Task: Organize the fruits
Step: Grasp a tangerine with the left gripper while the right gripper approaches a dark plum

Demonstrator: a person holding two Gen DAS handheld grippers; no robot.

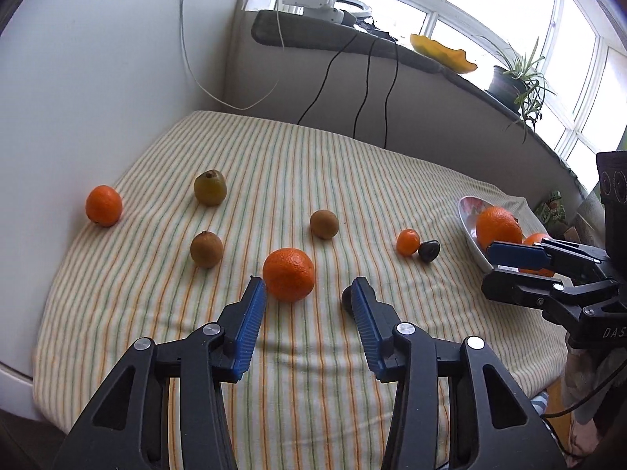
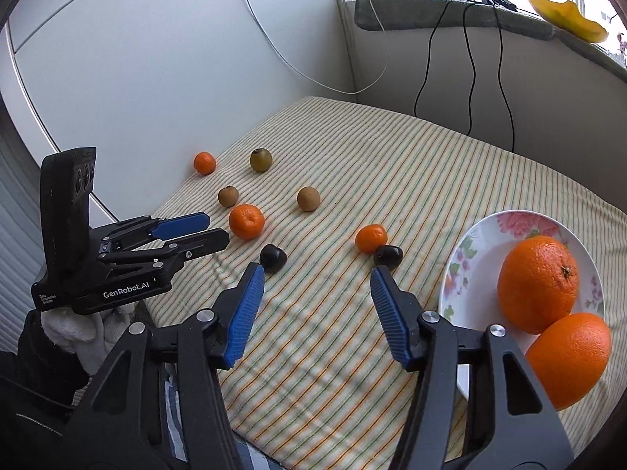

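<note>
Fingers (image 1: pixel 250 313) of the left gripper (image 1: pixel 305 293), blue ribbed pads on black plastic, stand wide apart with nothing between them. Just ahead of the gap, slightly toward the left finger, sits a round, pebbled orange mandarin (image 1: pixel 289 274) on the green-and-orange striped cloth (image 1: pixel 313 164). It looks close to the left pad; whether they touch I cannot tell. Being nearly spherical, it offers no long axis to align with.

By the right finger's tip lies a small dark plum (image 2: pixel 272 257), mostly hidden in the left view.

Likewise spread and empty, the right gripper (image 2: pixel 317 278) hangs near the white floral plate (image 2: pixel 478 235), which lies to its right and holds two large oranges (image 2: pixel 539 282).

My judgement: the left gripper is much nearer the mandarin, so a short advance should bracket it.
</note>
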